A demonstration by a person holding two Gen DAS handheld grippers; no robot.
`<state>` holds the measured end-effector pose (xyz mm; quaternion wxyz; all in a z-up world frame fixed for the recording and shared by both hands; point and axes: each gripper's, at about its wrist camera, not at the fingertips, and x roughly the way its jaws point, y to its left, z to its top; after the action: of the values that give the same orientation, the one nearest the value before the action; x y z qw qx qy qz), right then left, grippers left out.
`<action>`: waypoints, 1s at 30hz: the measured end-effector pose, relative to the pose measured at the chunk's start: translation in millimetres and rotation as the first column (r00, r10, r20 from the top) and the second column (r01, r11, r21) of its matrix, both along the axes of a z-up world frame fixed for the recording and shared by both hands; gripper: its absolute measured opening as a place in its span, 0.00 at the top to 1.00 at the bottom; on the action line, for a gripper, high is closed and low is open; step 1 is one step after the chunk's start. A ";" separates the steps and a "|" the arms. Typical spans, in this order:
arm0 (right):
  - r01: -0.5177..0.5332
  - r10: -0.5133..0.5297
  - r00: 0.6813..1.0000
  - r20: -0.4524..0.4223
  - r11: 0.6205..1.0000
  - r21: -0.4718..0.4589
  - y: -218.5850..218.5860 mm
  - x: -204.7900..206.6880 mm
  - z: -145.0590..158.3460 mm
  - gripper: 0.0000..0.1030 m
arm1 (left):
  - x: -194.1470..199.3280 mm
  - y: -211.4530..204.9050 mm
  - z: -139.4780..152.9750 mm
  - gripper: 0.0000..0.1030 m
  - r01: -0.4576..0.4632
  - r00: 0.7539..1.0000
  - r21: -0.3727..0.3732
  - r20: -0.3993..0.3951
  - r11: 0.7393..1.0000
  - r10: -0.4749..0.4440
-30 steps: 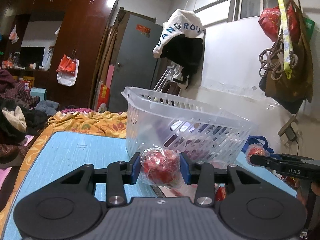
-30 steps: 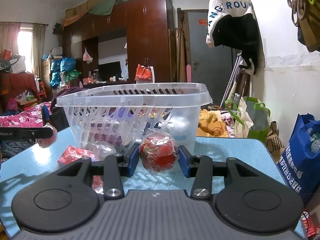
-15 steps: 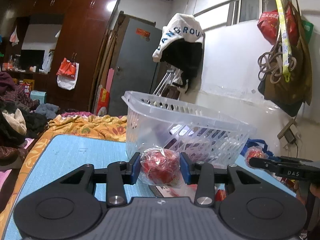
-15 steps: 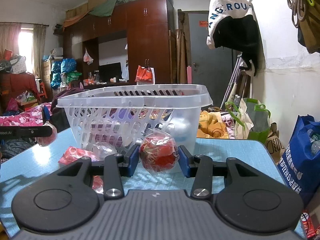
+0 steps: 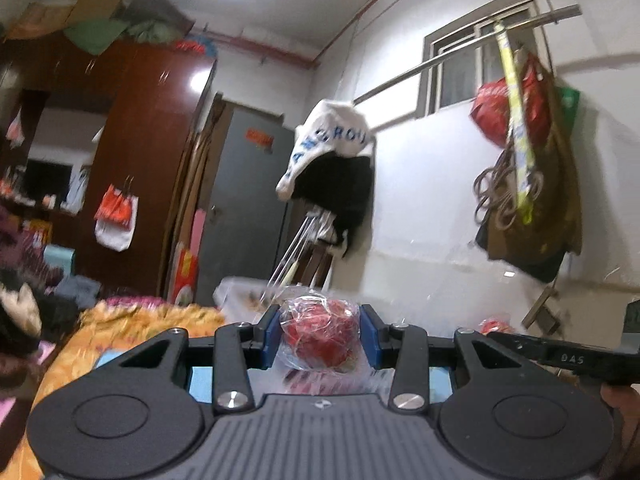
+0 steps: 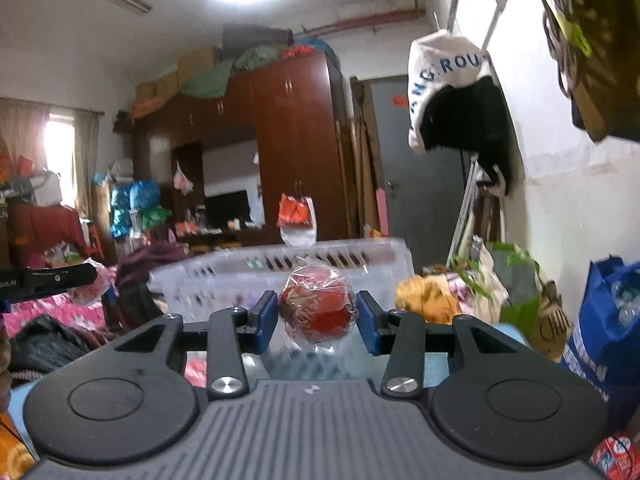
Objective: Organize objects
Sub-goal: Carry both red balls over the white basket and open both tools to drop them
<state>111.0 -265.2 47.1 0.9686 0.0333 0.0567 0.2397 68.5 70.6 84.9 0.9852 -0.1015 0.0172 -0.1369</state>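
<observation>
Red wrapped balls sit clamped in both grippers: the left gripper [image 5: 319,338] grips one ball [image 5: 319,336], the right gripper [image 6: 317,322] the other ball [image 6: 317,309]. Beyond lies the basket [image 6: 280,258]. Slick crinkled wrap could let a ball slide out before it clears the rim.

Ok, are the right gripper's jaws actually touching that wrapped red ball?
Touching. In the right wrist view the right gripper has both blue jaws pressed against the plastic wrap of the wrapped red ball, holding it off the table.
</observation>
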 end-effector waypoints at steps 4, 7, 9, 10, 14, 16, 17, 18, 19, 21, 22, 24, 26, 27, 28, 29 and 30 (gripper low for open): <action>-0.018 0.019 1.000 0.017 1.000 -0.024 16.8 21.4 29.6 0.55 | 32.9 -15.7 34.9 0.57 0.030 1.000 0.013 -0.010 0.999 -0.030; -0.031 0.031 0.999 -0.008 0.999 -0.028 31.2 57.5 48.8 0.55 | 70.0 -28.5 52.5 0.57 0.040 0.997 0.020 -0.067 0.999 -0.039; -0.020 0.020 1.000 -0.010 0.999 -0.043 37.6 73.8 52.3 0.55 | 85.8 -33.8 56.0 0.57 0.046 0.994 0.025 -0.098 0.999 -0.043; -0.010 0.009 1.000 -0.018 0.998 -0.060 42.6 82.5 54.0 0.55 | 94.5 -36.9 57.8 0.57 0.046 0.993 0.030 -0.111 0.998 -0.042; -0.006 0.002 1.000 -0.028 0.994 -0.113 51.6 95.7 51.4 0.55 | 117.1 -45.6 54.2 0.57 0.028 0.987 0.065 -0.160 0.997 -0.017; 0.002 -0.008 0.999 -0.050 0.992 -0.127 53.5 103.8 47.9 0.55 | 132.4 -44.4 47.9 0.55 0.008 0.982 0.049 -0.189 0.999 0.002; 0.005 -0.013 0.998 -0.061 0.991 -0.132 54.7 107.5 45.3 0.52 | 137.9 -42.4 44.7 0.53 -0.005 0.980 0.042 -0.200 0.999 0.013; 0.004 -0.015 0.997 -0.075 0.990 -0.139 54.5 110.5 43.4 0.45 | 145.6 -41.3 40.0 0.39 -0.012 0.976 0.045 -0.217 0.999 0.021; 0.004 -0.017 0.996 -0.089 0.989 -0.148 56.2 112.2 41.8 0.28 | 155.4 -40.9 33.9 0.28 -0.011 0.967 0.055 -0.255 0.998 0.025; 0.032 -0.043 0.997 -0.067 0.988 -0.154 55.5 103.2 38.0 0.15 | 157.5 -37.2 24.6 0.28 -0.027 0.960 0.064 -0.277 0.998 0.044; 0.030 -0.039 0.998 -0.056 0.988 -0.154 53.4 97.0 37.8 0.11 | 150.9 -34.9 22.9 0.28 -0.030 0.963 0.063 -0.266 0.998 0.046; 0.000 -0.005 0.999 -0.042 0.992 -0.123 42.3 76.1 34.6 0.00 | 124.8 -30.1 21.5 0.28 -0.011 0.974 0.044 -0.225 0.999 0.020; -0.048 0.044 0.998 -0.051 0.995 -0.086 31.4 55.9 25.9 0.00 | 92.6 -25.7 18.1 0.22 0.006 0.983 0.030 -0.186 1.000 0.000; -0.068 0.061 0.996 -0.072 0.994 -0.090 29.0 46.2 17.4 0.00 | 75.3 -23.3 12.7 0.16 0.004 0.985 0.031 -0.174 1.000 0.002; -0.082 0.071 0.992 -0.102 0.990 -0.113 29.5 38.1 7.0 0.00 | 64.2 -22.9 7.5 0.14 -0.002 0.984 0.042 -0.179 0.999 0.010; -0.090 0.071 0.988 -0.135 0.986 -0.139 31.5 32.4 -2.7 0.00 | 54.7 -22.9 0.7 0.14 -0.006 0.981 0.056 -0.192 0.998 0.016; -0.106 0.081 0.983 -0.164 0.983 -0.148 33.6 29.6 -11.5 0.00 | 48.1 -21.8 -7.0 0.14 0.004 0.978 0.057 -0.207 0.998 0.008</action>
<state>140.6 -231.7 35.7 0.9483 -0.0264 0.1530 0.2766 116.6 48.8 77.9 0.9807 -0.0871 0.1236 -0.1240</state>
